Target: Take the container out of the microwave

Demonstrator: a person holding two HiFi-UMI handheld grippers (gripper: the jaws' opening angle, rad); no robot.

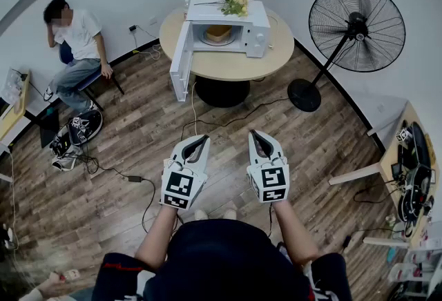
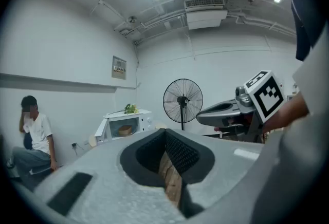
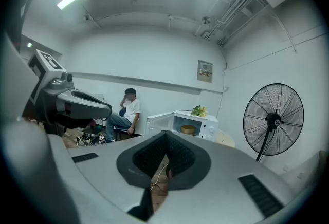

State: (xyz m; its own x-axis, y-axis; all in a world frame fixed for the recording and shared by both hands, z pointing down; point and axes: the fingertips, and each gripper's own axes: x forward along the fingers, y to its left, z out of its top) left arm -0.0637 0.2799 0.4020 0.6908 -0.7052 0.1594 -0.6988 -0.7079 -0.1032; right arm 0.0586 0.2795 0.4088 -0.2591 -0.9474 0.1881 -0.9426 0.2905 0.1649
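A white microwave (image 1: 231, 27) stands on a round table (image 1: 228, 65) far ahead, its door (image 1: 181, 58) swung open to the left. Inside sits a tan container (image 1: 218, 33), also small in the left gripper view (image 2: 124, 129) and the right gripper view (image 3: 188, 129). Yellow flowers (image 1: 236, 4) lie on top of the microwave. My left gripper (image 1: 205, 137) and right gripper (image 1: 253, 132) hang side by side over the wooden floor, well short of the table. Both are shut with nothing between the fingertips (image 2: 165, 130) (image 3: 165, 133).
A black standing fan (image 1: 356, 27) is right of the table. A person (image 1: 72, 44) sits on a chair at the left wall, with shoes (image 1: 69, 148) nearby. Cables (image 1: 138, 179) trail across the floor. A cluttered desk (image 1: 407, 161) stands at the right.
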